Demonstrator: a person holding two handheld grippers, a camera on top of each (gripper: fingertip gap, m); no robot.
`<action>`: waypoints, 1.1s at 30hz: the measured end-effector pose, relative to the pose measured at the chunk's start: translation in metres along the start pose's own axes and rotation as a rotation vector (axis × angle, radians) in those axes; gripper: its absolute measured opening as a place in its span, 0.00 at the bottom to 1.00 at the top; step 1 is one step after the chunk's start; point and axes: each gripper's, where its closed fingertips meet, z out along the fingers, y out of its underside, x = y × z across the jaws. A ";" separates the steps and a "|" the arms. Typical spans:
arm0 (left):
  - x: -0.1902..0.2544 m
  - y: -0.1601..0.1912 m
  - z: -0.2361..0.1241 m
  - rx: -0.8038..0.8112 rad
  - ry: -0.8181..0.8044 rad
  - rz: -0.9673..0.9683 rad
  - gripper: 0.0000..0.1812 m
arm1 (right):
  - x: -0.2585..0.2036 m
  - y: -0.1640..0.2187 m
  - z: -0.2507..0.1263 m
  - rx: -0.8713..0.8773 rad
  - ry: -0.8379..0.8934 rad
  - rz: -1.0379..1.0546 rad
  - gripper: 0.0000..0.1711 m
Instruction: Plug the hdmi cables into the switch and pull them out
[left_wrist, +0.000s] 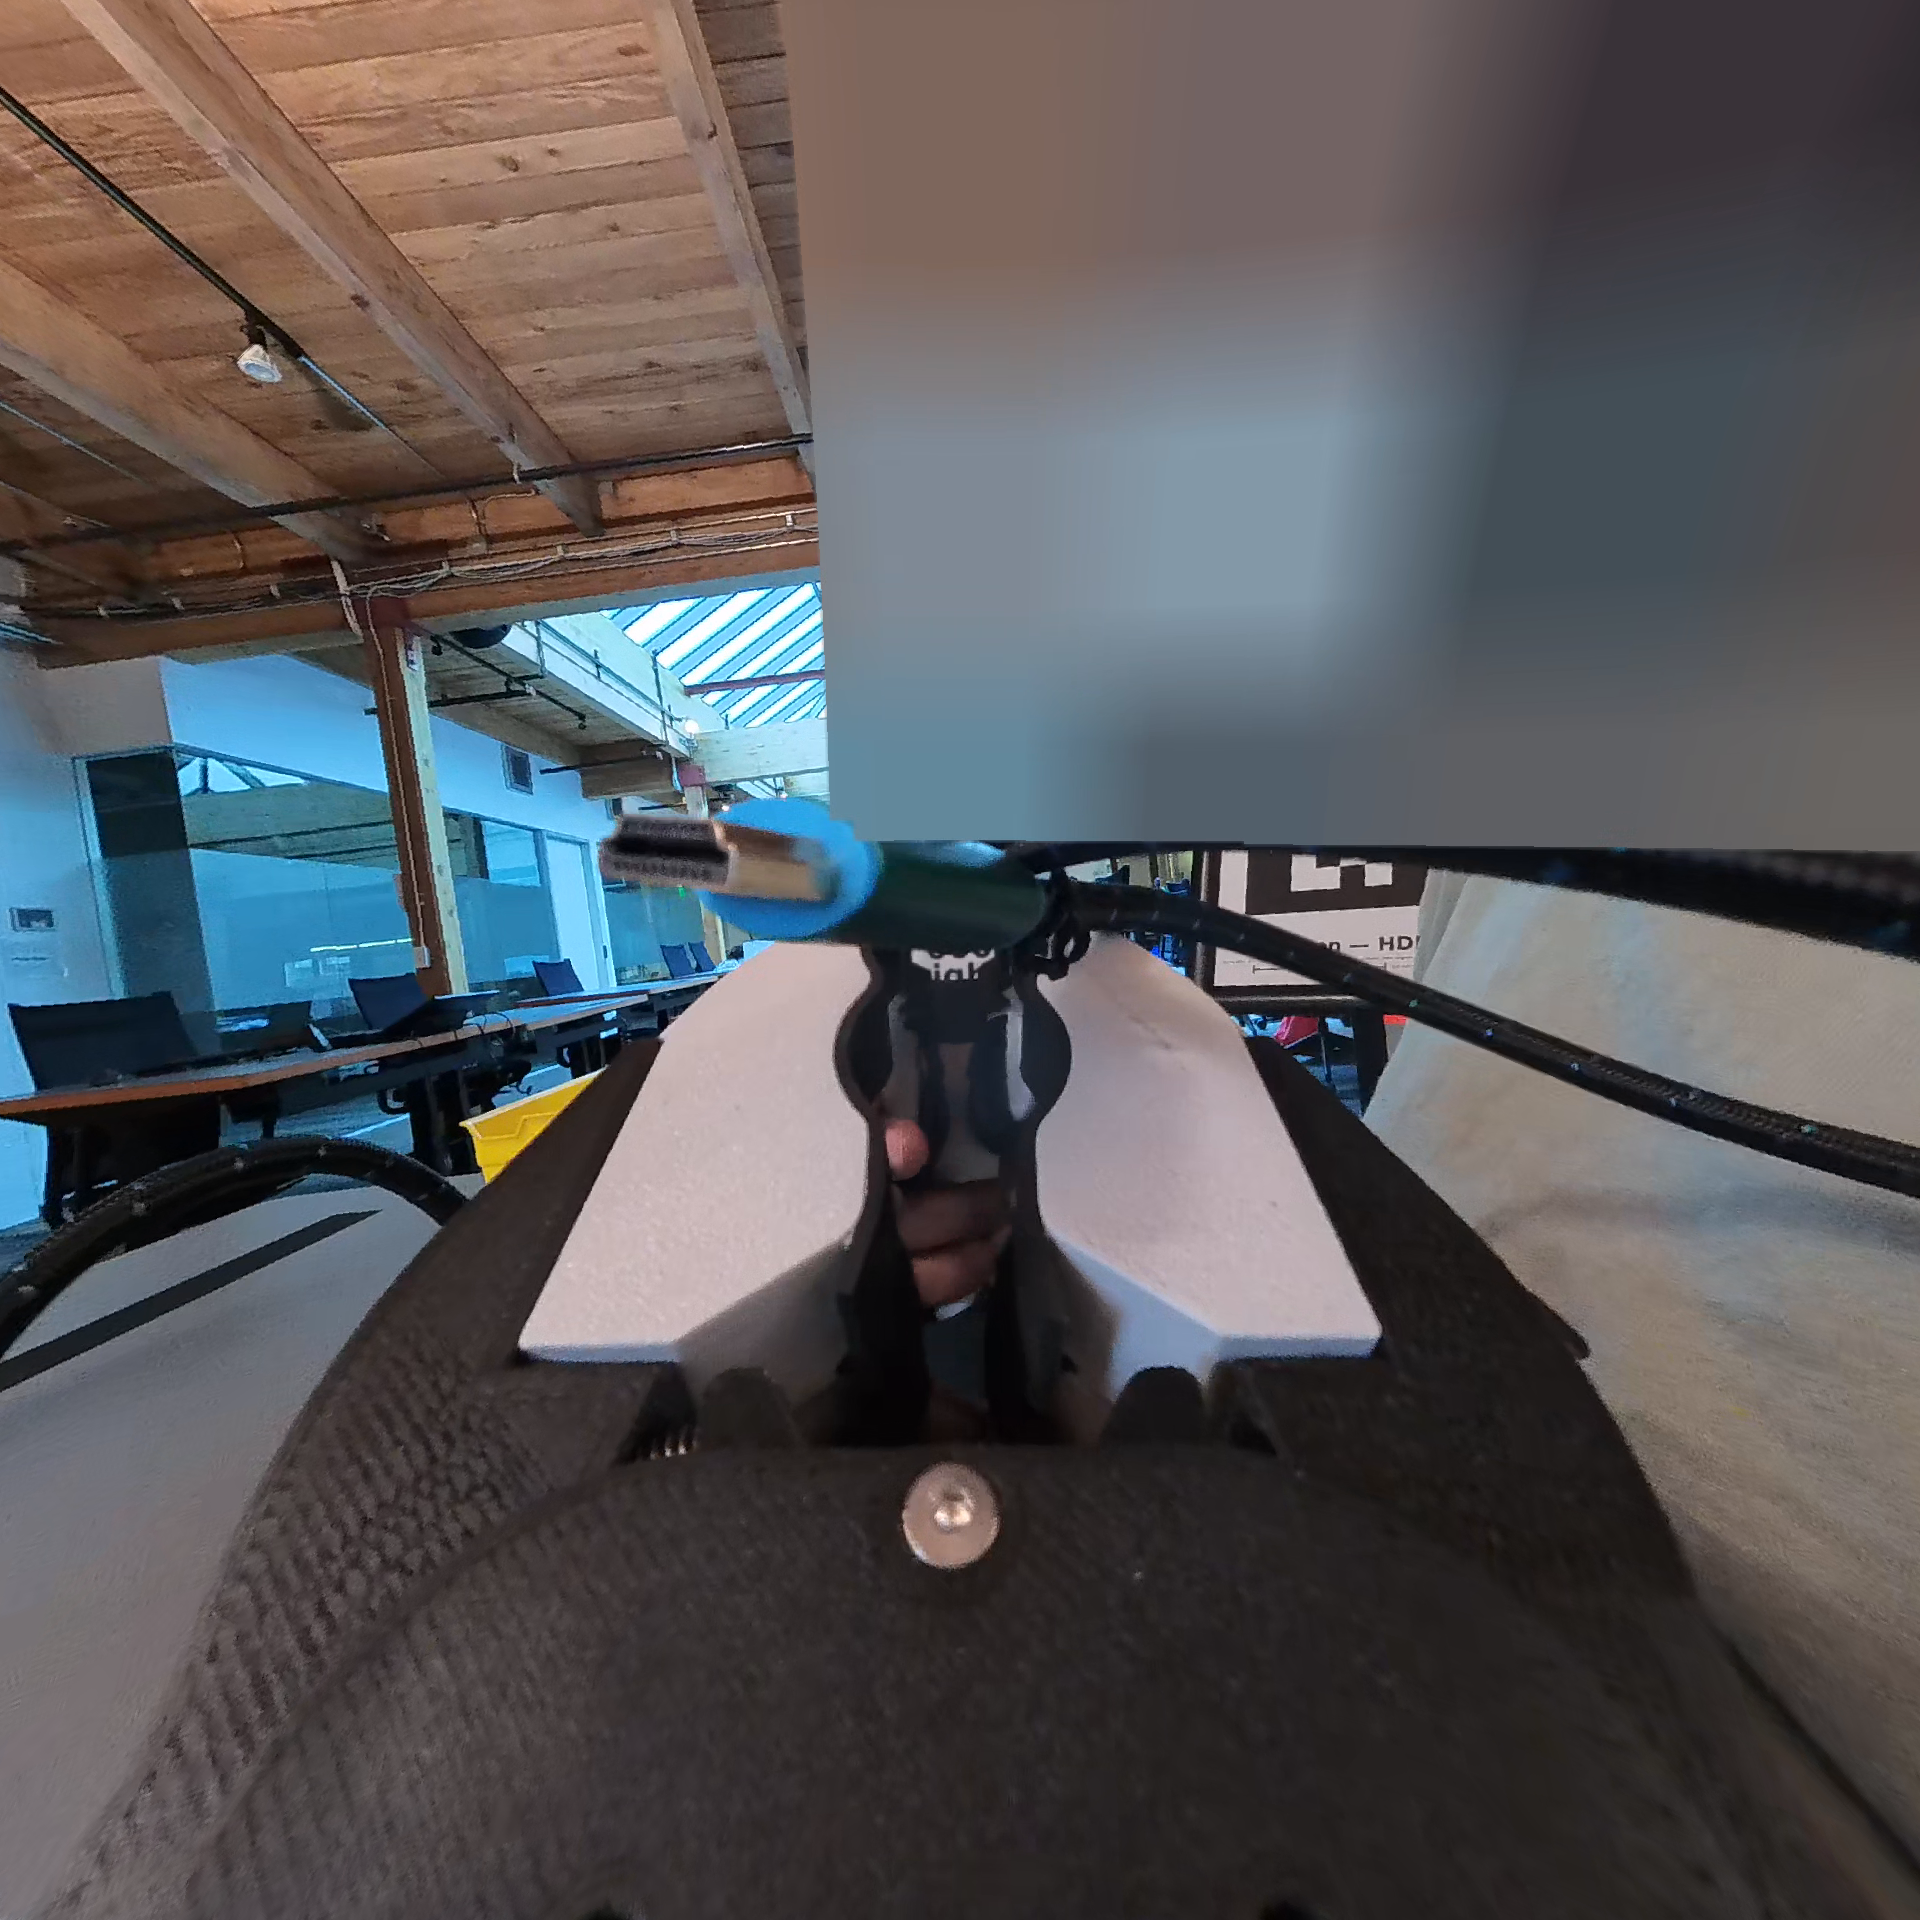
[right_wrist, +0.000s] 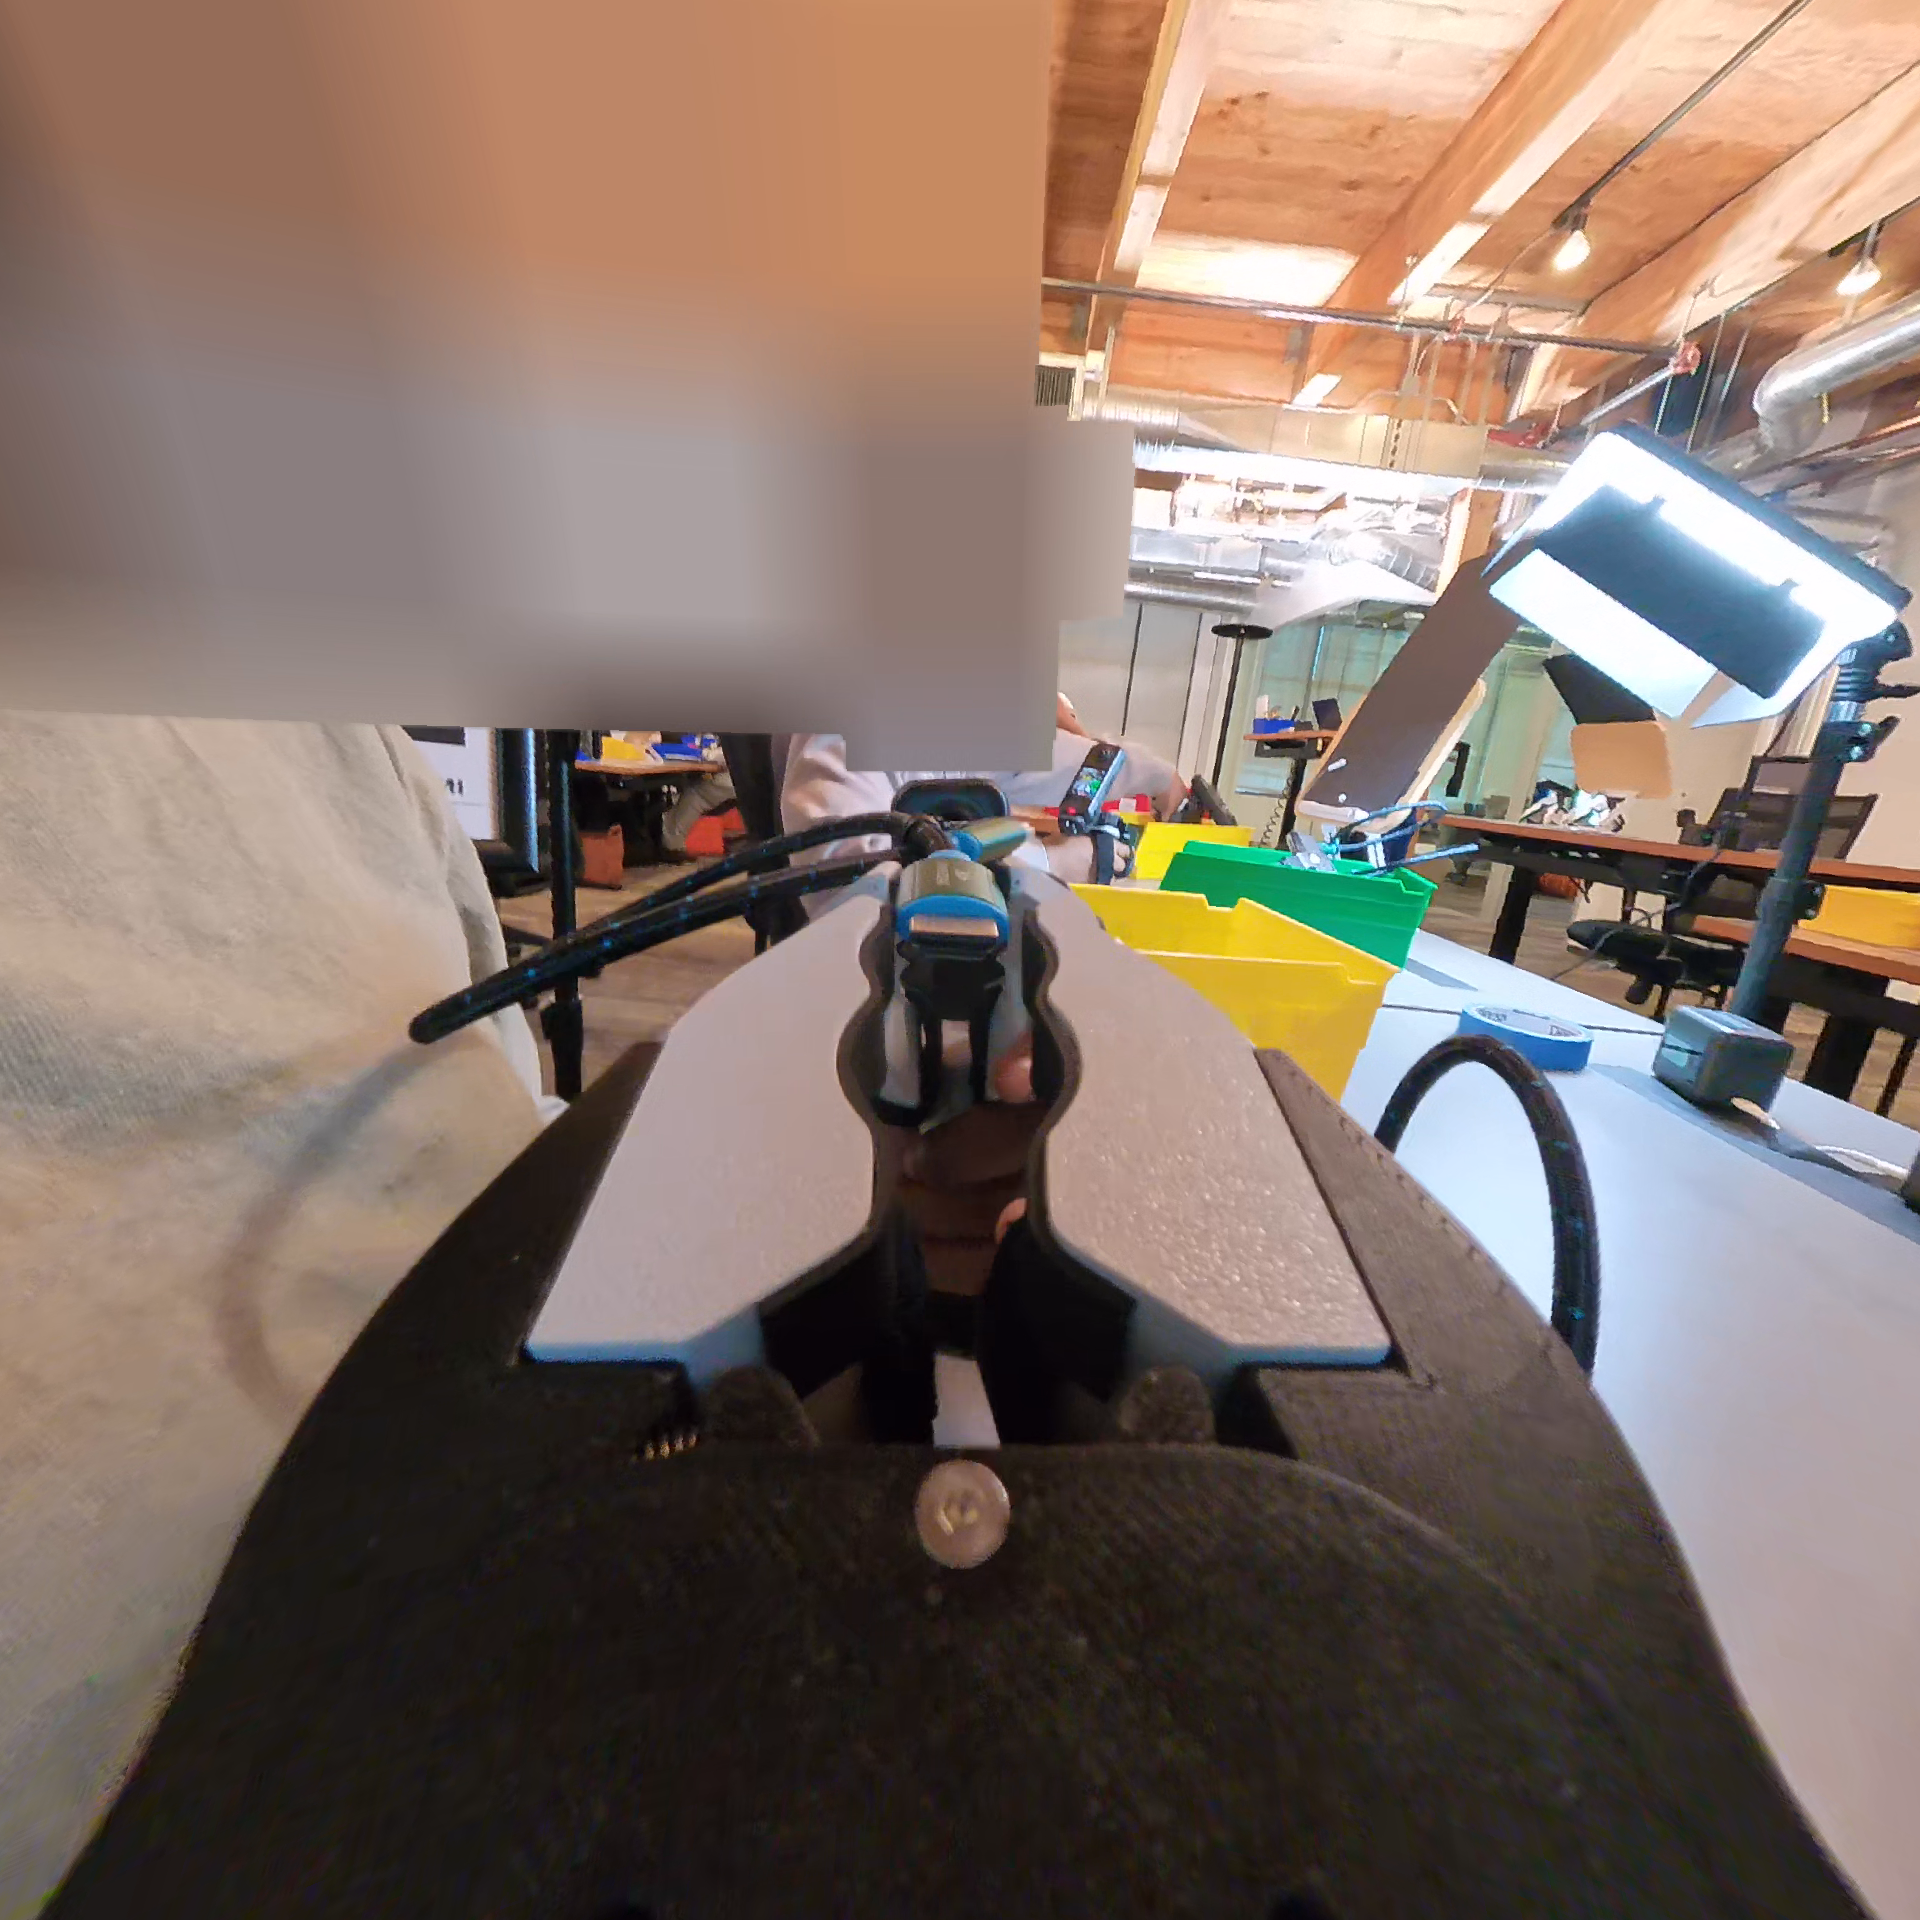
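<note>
A: What does the left wrist view give that the right one lacks?
B: The HDMI plug (left_wrist: 727, 868) side-on: gold metal shell, blue collar, green body, pointing left at the tip of the left tongs (left_wrist: 951, 961), which are closed on it. Its braided black cable (left_wrist: 1558, 1049) runs off right across a cream garment (left_wrist: 1662, 1351).

A: And the right wrist view?
B: The right tongs (right_wrist: 951, 971) are pinched shut on a second HDMI plug (right_wrist: 948, 914), seen end-on. Beyond lie yellow bins (right_wrist: 1247, 966), a green bin (right_wrist: 1309, 899), blue tape (right_wrist: 1527, 1034) on the grey worktop (right_wrist: 1714, 1351) and a lit panel lamp (right_wrist: 1683, 592).

A: The switch?
B: I can't make it out. Fingers (right_wrist: 961, 1174) show between the textured grey pads.
</note>
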 end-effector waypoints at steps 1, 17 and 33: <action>0.000 0.001 0.000 -0.004 -0.002 0.001 0.11 | 0.000 0.002 0.000 -0.013 -0.002 -0.008 0.12; -0.001 0.010 0.002 -0.085 -0.011 -0.006 0.12 | 0.000 0.010 0.000 -0.085 0.019 -0.069 0.12; -0.002 0.016 0.005 -0.116 -0.025 0.001 0.12 | 0.001 0.011 -0.006 -0.125 0.006 -0.067 0.11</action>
